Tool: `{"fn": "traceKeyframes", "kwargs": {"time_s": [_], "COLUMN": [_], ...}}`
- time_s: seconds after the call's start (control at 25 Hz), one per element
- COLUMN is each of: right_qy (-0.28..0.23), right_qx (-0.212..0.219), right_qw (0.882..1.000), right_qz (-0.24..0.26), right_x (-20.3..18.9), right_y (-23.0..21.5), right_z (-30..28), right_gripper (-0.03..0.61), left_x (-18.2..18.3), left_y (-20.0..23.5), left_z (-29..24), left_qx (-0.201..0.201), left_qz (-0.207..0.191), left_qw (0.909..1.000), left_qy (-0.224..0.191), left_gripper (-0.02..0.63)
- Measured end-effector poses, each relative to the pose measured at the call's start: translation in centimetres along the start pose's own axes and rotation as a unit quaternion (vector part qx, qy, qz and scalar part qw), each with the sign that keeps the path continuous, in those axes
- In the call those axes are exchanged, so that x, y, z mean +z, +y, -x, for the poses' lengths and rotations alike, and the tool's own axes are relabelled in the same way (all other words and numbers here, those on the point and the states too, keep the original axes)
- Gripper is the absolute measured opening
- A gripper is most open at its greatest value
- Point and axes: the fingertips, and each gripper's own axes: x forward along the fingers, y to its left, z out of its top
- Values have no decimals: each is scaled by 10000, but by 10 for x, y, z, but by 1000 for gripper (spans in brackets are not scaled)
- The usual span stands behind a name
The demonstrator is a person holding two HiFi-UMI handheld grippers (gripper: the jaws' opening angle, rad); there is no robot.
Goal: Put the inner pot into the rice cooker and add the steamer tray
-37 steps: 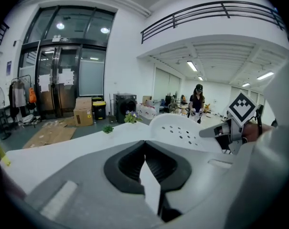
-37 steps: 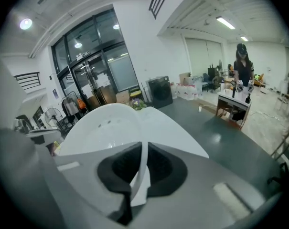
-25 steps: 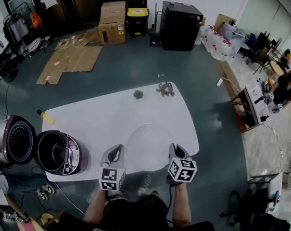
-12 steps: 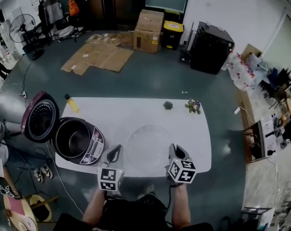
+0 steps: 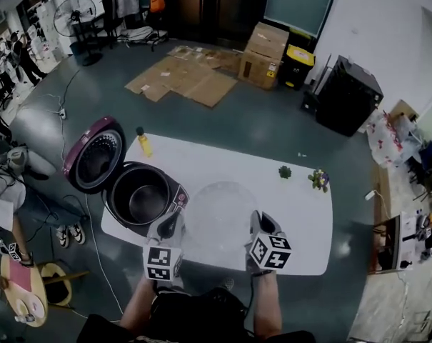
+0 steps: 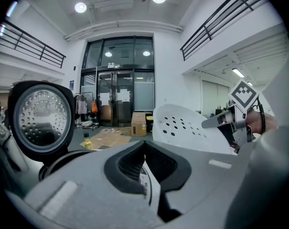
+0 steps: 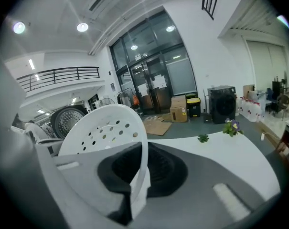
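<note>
A round, white, perforated steamer tray [image 5: 219,216] hangs above the white table [image 5: 230,164], held by its rim on both sides. My left gripper [image 5: 171,224] is shut on the tray's left edge [image 6: 182,128], its jaws [image 6: 145,171] pinching the thin rim. The right gripper [image 5: 263,224] is shut on the right edge [image 7: 103,128], with the rim clamped between its pads [image 7: 137,178]. Just left of the tray stands the dark rice cooker [image 5: 169,191] with its lid [image 5: 96,156] swung open. The dark inner pot [image 5: 138,200] sits inside it.
A yellow bottle [image 5: 143,143] stands on the table behind the cooker. Two small plants [image 5: 285,171] [image 5: 319,179] sit near the table's far right edge. Flattened cardboard [image 5: 194,83], boxes [image 5: 267,45] and a black cabinet [image 5: 348,95] lie beyond on the floor.
Both grippers have carried the tray leftwards over the table. The open cooker, far off at the left a second ago, now stands right beside the left gripper.
</note>
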Motion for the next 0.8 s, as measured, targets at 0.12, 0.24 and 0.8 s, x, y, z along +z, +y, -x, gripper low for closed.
{"fn": "traceKeyframes", "kwargs": {"time_s": [0.12, 0.24, 0.8], "right_qy": [51, 87, 349], "right_qx": [207, 402, 1291], "right_qw": [9997, 9989, 9870], "right_qz": [116, 242, 888], "right_x": [6, 10, 23], "right_y": [31, 64, 195], "right_z": [-17, -35, -118], "right_gripper": [18, 18, 18], "left_x": [4, 1, -15], "left_y": [28, 60, 181], "left_z": [11, 23, 72], "left_qx": [204, 415, 1421], "left_qz": [82, 138, 400], "left_qw": [9998, 9990, 9890], "left_qy": [-19, -53, -34], "left_gripper": [11, 11, 11]}}
